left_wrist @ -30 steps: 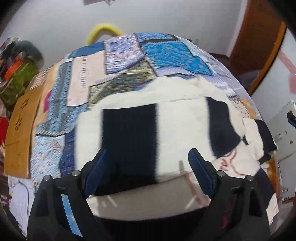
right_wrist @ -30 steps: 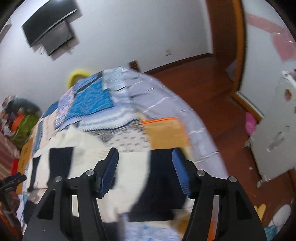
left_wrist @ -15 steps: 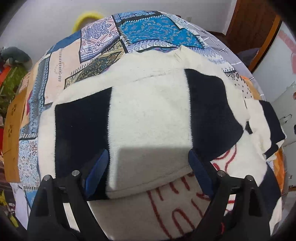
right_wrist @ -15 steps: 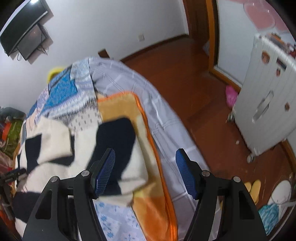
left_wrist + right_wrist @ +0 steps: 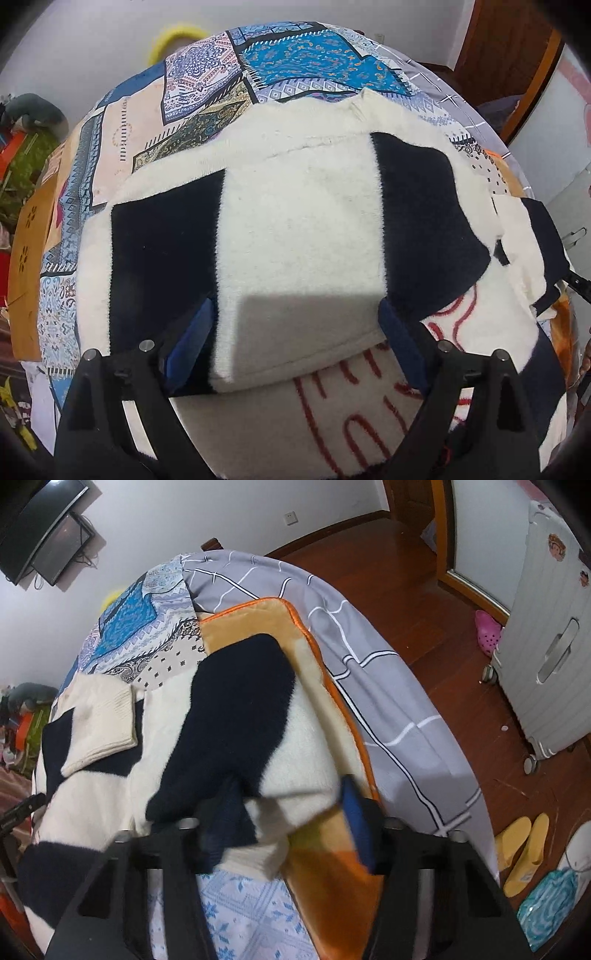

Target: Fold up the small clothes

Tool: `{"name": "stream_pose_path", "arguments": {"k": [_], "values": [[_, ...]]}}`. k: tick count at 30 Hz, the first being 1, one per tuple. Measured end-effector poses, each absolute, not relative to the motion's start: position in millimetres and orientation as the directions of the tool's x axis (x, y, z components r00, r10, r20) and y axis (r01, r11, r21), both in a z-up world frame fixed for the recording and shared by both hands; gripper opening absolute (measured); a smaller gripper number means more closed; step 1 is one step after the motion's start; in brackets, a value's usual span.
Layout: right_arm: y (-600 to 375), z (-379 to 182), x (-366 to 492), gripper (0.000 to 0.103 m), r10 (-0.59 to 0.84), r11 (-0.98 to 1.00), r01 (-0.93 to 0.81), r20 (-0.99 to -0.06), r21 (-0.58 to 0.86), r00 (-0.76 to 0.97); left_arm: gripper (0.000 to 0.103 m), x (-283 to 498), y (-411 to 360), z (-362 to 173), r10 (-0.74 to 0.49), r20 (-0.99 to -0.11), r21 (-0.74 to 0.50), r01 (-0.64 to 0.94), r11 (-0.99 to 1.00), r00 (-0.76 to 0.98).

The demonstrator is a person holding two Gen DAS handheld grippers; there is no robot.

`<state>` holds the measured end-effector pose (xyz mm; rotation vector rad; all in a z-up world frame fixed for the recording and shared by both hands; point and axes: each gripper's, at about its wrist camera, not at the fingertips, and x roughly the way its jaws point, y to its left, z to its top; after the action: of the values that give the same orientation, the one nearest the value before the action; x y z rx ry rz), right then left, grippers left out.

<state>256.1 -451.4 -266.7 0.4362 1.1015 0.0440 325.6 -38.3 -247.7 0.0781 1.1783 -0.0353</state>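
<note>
1. Centrally, in the left wrist view, a cream and navy sweater [image 5: 299,236] lies spread on the bed's patchwork cover [image 5: 207,85]; a folded panel rests on top, and red stitched lettering [image 5: 354,417] shows on the layer beneath.
2. Left tool [image 5: 295,332]: its blue-padded fingers are spread wide, one on either side of the folded panel's near edge, pinching nothing.
3. Right tool [image 5: 284,805]: spread wide over the sweater's right edge. Its left finger is blurred and sits against a navy sleeve [image 5: 229,716]; whether it touches the cloth cannot be told.
4. Seen only by the right wrist camera: an orange blanket [image 5: 332,867] under the sweater's edge, a grey checked sheet [image 5: 369,672] draped off the bed, a wooden floor [image 5: 436,627], a white suitcase [image 5: 546,638], yellow slippers [image 5: 521,849], a pink shoe [image 5: 487,631] and a wall-mounted screen [image 5: 48,539].
5. Seen only by the left wrist camera: the lettering, and a wooden door [image 5: 506,48].
6. Common to both views: a yellow ring-shaped object [image 5: 177,37] beyond the bed.
</note>
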Motion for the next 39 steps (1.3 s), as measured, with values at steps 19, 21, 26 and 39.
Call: {"name": "stream_pose_path", "arguments": {"k": [19, 21, 26, 39], "values": [[-379, -116, 292, 0.013, 0.240, 0.965, -0.100, -0.655, 0.243, 0.716, 0.092, 319, -30, -240, -0.017, -0.922, 0.008, 0.062, 0.998, 0.388], [-362, -102, 295, 0.013, 0.262, 0.962, -0.149, -0.629, 0.228, 0.732, 0.092, 316, -27, -238, -0.018, -0.920, 0.006, 0.061, 0.998, 0.393], [-304, -79, 305, 0.013, 0.350, 0.937, -0.287, -0.588, 0.201, 0.730, 0.092, 312, -18, -229, -0.024, -0.911, -0.003, 0.051, 0.999, 0.412], [-163, -144, 320, 0.022, 0.525, 0.818, -0.508, -0.711, 0.270, 0.468, 0.092, 291, -3, -199, 0.001, -0.874, 0.034, 0.060, 0.998, 0.485]]}}
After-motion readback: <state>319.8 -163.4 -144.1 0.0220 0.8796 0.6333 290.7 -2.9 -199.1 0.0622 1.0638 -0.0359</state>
